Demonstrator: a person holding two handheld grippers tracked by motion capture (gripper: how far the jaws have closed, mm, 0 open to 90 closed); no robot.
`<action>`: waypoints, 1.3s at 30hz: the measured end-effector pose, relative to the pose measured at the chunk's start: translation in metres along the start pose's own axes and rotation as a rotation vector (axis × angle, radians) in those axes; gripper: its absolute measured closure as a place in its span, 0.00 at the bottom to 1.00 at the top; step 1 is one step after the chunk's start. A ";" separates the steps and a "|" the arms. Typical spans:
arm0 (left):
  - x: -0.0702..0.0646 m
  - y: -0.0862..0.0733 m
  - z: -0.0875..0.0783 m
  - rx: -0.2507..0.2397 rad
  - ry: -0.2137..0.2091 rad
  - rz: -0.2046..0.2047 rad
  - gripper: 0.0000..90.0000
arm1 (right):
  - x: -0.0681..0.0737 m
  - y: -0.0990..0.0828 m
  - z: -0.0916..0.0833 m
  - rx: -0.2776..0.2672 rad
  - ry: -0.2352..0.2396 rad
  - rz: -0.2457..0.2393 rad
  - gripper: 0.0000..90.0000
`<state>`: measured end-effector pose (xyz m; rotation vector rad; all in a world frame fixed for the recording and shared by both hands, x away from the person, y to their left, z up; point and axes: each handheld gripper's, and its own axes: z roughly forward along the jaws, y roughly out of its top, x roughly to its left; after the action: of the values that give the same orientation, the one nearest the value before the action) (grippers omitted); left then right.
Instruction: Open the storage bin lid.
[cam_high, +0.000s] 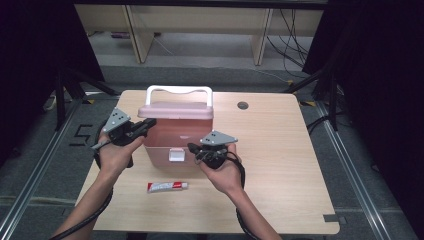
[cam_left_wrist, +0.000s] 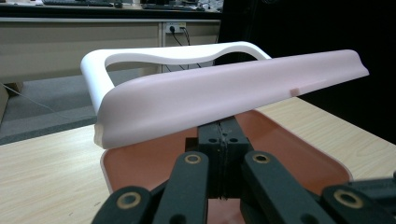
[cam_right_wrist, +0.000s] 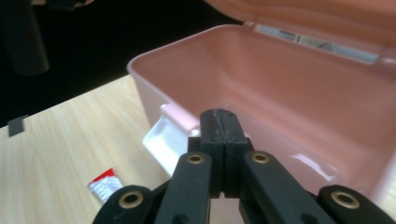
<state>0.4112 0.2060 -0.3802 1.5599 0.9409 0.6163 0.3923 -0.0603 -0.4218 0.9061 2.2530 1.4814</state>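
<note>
Item 1: pink rectangular plastic storage box (cam_high: 172, 140) with a white carrying handle (cam_high: 178, 91) on its lid. It stands on the light wooden table (cam_high: 280, 165), a little toward 10 o'clock from the table's middle. The pink lid (cam_left_wrist: 224, 95) is raised partway, its underside showing above the open body in both gripper views; the inside walls are bare pink plastic. A white latch tab (cam_high: 176, 155) sits on the front wall, at the 6 o'clock side.

Item 2: left gripper (cam_high: 146, 123), held in the person's left hand (cam_high: 115, 152), at 9 o'clock of the box. Its jaws are pressed together with nothing between them, and their tips sit just under the lid's edge over the open body. Whether they touch the lid cannot be told.

Item 3: right gripper (cam_high: 192, 148), held in the right hand (cam_high: 225, 172), at 5 o'clock of the box, just by the front wall near the latch. Its jaws are pressed together, nothing pinched, pointing at the box's rim.

Item 4: small red-and-white tube (cam_high: 167, 186), lying flat on the table at 6 o'clock of the box, apart from it, between the two forearms.

Item 5: round dark cable hole (cam_high: 243, 105) in the table, at 2 o'clock of the box.
</note>
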 end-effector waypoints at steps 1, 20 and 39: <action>0.000 0.000 0.000 0.002 0.000 0.001 1.00 | 0.001 -0.001 0.001 0.006 0.011 -0.009 1.00; 0.003 0.010 0.005 -0.003 0.005 0.006 1.00 | 0.018 -0.004 0.028 0.054 0.040 -0.065 1.00; 0.007 0.021 0.011 -0.007 0.015 0.014 1.00 | 0.020 -0.007 0.037 0.096 0.035 -0.082 1.00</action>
<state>0.4289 0.2049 -0.3627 1.5585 0.9387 0.6413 0.3952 -0.0231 -0.4421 0.8097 2.3743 1.3750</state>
